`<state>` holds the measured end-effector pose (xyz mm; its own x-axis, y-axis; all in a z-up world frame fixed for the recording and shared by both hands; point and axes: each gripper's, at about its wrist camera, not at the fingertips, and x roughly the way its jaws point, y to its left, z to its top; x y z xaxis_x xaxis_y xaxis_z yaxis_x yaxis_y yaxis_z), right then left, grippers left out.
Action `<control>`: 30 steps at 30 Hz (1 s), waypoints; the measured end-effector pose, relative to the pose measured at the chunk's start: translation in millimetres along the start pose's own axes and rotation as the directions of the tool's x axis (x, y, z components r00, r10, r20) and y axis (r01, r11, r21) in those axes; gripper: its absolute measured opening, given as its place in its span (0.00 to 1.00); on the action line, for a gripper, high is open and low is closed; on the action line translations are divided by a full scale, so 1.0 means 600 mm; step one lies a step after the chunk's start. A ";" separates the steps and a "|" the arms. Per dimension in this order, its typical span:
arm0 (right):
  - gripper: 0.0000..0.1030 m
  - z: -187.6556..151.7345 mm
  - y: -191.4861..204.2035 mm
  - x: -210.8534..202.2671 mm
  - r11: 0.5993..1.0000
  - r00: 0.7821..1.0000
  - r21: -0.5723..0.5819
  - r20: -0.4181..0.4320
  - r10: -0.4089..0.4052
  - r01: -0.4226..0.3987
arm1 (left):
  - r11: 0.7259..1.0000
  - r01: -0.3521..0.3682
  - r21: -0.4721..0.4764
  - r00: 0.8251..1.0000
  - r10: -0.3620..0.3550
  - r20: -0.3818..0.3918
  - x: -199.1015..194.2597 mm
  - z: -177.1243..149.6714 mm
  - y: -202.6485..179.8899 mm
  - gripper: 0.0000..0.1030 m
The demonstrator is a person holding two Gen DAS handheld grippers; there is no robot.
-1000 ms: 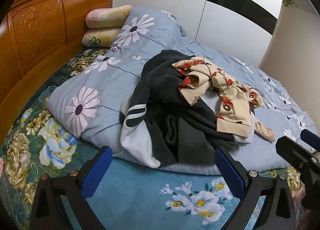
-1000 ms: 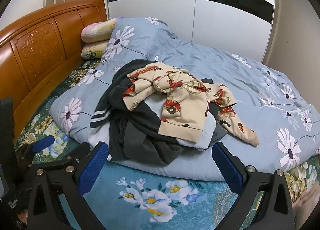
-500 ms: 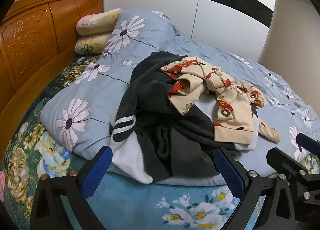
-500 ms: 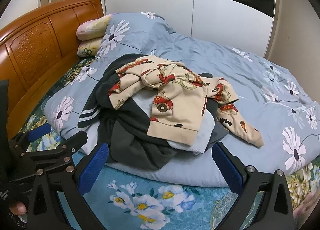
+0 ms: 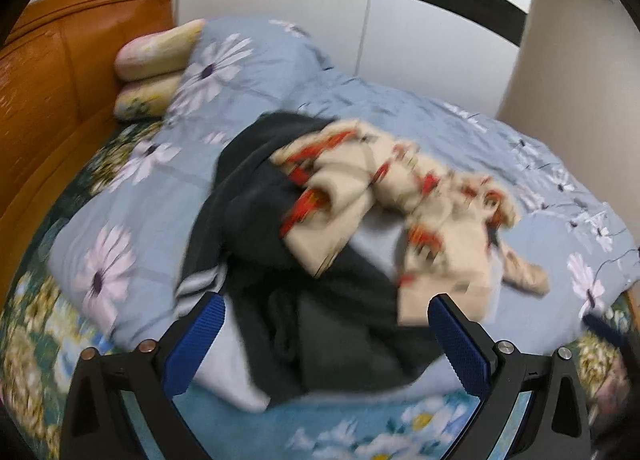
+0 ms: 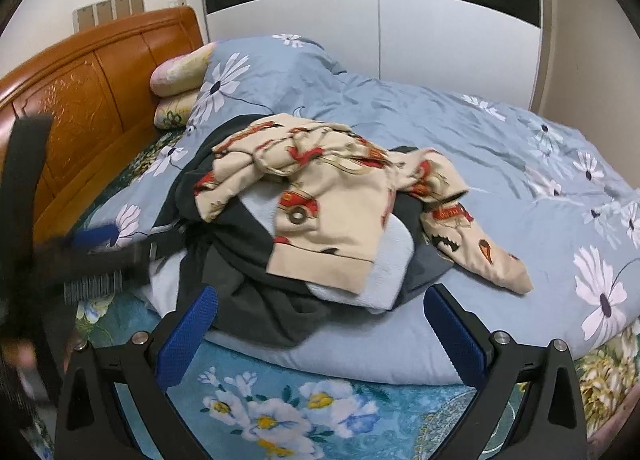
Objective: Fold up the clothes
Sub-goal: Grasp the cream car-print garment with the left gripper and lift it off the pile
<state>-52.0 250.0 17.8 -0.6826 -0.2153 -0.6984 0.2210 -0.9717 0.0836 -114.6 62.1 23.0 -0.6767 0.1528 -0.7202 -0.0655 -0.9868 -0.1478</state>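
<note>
both grippers, left gripper [image 5: 324, 340] & right gripper [image 6: 320, 324], hover w/ jaws wide apart, holding nothing. ahead of both jaws, a heap of clothes on the blue quilt [image 6: 460, 163]: cream car-print top [image 6: 332, 211] over a dark garment [image 5: 320, 324]. likely step: the approach, no fold begun. next move prob needs picking the cream top off first.

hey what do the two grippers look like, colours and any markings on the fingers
Both look alike. The left gripper and right gripper each have a black frame of angular, open triangular arms with round silver screw heads. Each finger carries a blue pad with a fine ribbed texture. No cables, lettering or sleeves show clearly.
</note>
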 end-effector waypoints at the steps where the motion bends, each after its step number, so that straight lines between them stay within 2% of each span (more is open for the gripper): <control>1: 1.00 -0.002 -0.009 0.000 1.000 1.000 0.010 0.000 0.004 -0.004 | 1.000 0.010 0.000 1.000 -0.010 0.004 0.009 0.018 -0.007 1.00; 5: 1.00 -0.019 -0.059 0.001 0.998 1.000 0.066 0.003 -0.024 0.024 | 1.000 0.000 -0.016 1.000 0.000 -0.016 0.069 0.082 -0.038 1.00; 9: 1.00 -0.047 -0.104 0.005 0.993 0.998 0.105 -0.030 -0.049 0.052 | 0.998 -0.036 -0.055 0.997 0.032 -0.069 0.147 0.116 -0.057 0.99; 12: 1.00 -0.067 -0.132 0.003 0.991 0.996 0.110 -0.053 -0.075 0.081 | 0.993 -0.078 -0.089 0.992 0.068 -0.109 0.194 0.125 -0.059 0.77; 14: 1.00 -0.079 -0.151 -0.002 0.988 0.993 0.114 -0.067 -0.094 0.101 | 0.992 -0.097 -0.086 0.992 0.089 -0.092 0.198 0.128 -0.064 0.55; 15: 1.00 -0.084 -0.160 -0.005 0.987 0.992 0.118 -0.074 -0.103 0.111 | 0.991 -0.102 -0.086 0.992 0.095 -0.084 0.193 0.129 -0.065 0.35; 16: 1.00 -0.089 -0.170 -0.009 0.985 0.990 0.122 -0.081 -0.112 0.122 | 0.991 -0.098 -0.091 0.993 0.091 -0.080 0.186 0.130 -0.066 0.29; 18: 1.00 -0.093 -0.188 -0.020 0.979 0.987 0.141 -0.090 -0.133 0.145 | 0.992 -0.083 -0.098 0.995 0.077 -0.065 0.161 0.132 -0.067 0.25; 21: 1.00 -0.091 -0.202 -0.041 0.971 0.985 0.176 -0.087 -0.147 0.161 | 0.994 -0.053 -0.093 0.998 0.050 -0.027 0.103 0.135 -0.069 0.23; 25: 1.00 -0.078 -0.188 -0.089 0.968 0.986 0.190 -0.055 -0.155 0.162 | 0.998 0.028 -0.063 0.999 -0.025 0.038 -0.013 0.110 -0.061 0.23; 27: 1.00 -0.073 -0.174 -0.110 0.971 0.988 0.184 -0.041 -0.150 0.155 | 0.994 0.090 -0.060 0.994 -0.085 0.071 -0.083 0.079 -0.043 0.23; 30: 1.00 -0.070 -0.144 -0.151 0.973 0.989 0.179 -0.020 -0.144 0.146 | 0.984 0.166 -0.064 0.983 -0.160 0.087 -0.179 -0.002 0.004 0.23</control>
<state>20.0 357.3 44.3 -0.6934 -0.0709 -0.7171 -0.0087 -0.9943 0.1066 -41.3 43.4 99.2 -0.7184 0.3039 -0.6257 -0.1300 -0.9423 -0.3084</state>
